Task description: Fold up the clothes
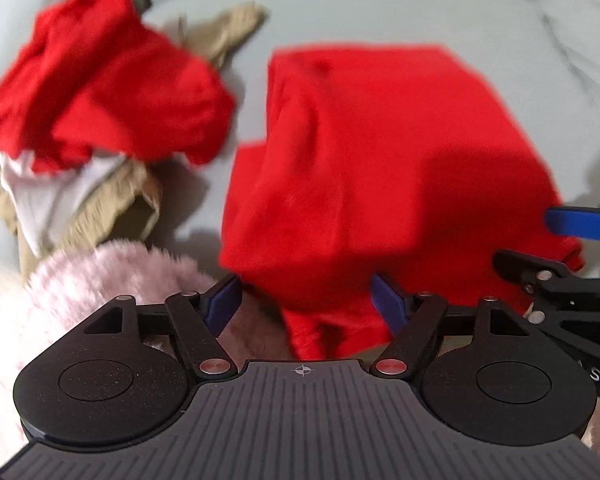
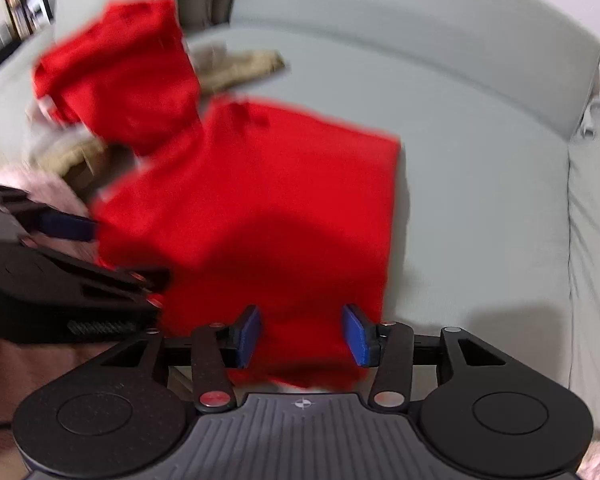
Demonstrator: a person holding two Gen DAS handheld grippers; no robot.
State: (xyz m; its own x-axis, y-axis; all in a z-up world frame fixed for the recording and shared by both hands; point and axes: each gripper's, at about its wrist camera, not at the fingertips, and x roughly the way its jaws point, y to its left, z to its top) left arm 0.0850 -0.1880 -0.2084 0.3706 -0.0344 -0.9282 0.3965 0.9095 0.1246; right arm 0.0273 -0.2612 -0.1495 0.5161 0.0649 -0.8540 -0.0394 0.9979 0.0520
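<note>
A red garment (image 1: 380, 152) lies spread flat on the pale grey-green sofa seat (image 1: 380, 12), with a fold running along its left side. My left gripper (image 1: 306, 304) is open over the garment's near edge; a flap of red cloth hangs between the blue pads and stands clear of the left pad. My right gripper (image 2: 304, 336) is open at the near right corner of the same red garment (image 2: 260, 200), and red cloth fills the gap between its pads. The two grippers sit close side by side.
A second red garment (image 1: 100, 92) lies crumpled at the left on a pile of khaki cloth (image 1: 112, 216) and white cloth (image 1: 48, 192). Pink fluffy fabric (image 1: 100, 280) lies near the left gripper. The sofa backrest (image 2: 420, 20) rises behind, and bare seat (image 2: 480, 200) extends to the right.
</note>
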